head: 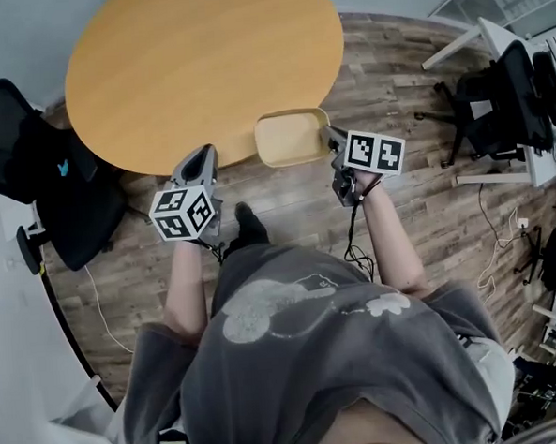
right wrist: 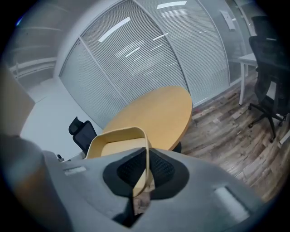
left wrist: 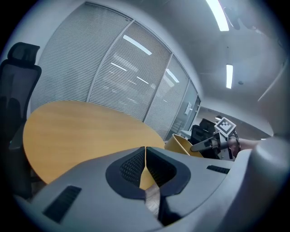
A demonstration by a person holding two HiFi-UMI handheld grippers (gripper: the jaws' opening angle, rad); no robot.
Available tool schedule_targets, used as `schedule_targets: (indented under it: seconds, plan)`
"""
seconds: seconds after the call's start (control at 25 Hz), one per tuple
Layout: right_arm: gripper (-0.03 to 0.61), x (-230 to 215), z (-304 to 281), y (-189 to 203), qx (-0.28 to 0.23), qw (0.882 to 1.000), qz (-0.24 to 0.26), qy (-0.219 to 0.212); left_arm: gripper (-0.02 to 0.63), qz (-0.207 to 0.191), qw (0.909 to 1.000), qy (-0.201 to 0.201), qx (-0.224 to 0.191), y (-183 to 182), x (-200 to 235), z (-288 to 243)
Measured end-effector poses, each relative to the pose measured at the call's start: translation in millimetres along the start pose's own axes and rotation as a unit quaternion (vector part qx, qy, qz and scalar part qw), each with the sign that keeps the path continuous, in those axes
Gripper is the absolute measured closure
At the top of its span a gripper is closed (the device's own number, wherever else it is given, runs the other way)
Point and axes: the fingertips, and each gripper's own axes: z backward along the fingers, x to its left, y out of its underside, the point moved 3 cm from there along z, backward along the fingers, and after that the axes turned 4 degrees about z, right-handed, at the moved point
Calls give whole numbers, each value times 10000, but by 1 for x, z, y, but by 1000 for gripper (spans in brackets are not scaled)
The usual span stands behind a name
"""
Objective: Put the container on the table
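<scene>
A pale yellow container (head: 292,138) hangs in the air just off the near edge of the round wooden table (head: 202,61). My right gripper (head: 332,143) is shut on the container's right rim (right wrist: 146,158), with the wall pinched between the jaws. The tub's open top (right wrist: 118,142) faces up, and the table (right wrist: 156,115) lies beyond it. My left gripper (head: 202,165) hovers at the table's near edge, jaws pressed together and holding nothing. From the left gripper view the container (left wrist: 183,146) and the right gripper (left wrist: 213,142) show to the right, past the table (left wrist: 77,131).
A black office chair (head: 31,175) stands left of the table, another (head: 510,99) by a white desk at right. Cables trail across the wood-plank floor (head: 427,207). Blinds-covered glass walls (right wrist: 149,59) run behind the table.
</scene>
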Motion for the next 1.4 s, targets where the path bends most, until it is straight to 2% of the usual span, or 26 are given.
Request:
schedule_targets:
  seconds: [0.6,0.88,1.2,1.4]
  plan:
    - [561,23,-80,-44,106,9995,-163,248,604,183,9990,318,258,-38,69,-52]
    - [561,32,-98,-57,109,9992,-86,379,604,105,9983,464,330,-57,94,-64]
    - [561,-10,-105,-88,150,9989,62,437,604,39,9984,386,402,-62,79,-94]
    - [561,-40,-123,-124,127,9994,29,308,604,49,9996,53,261,-79,77,-113]
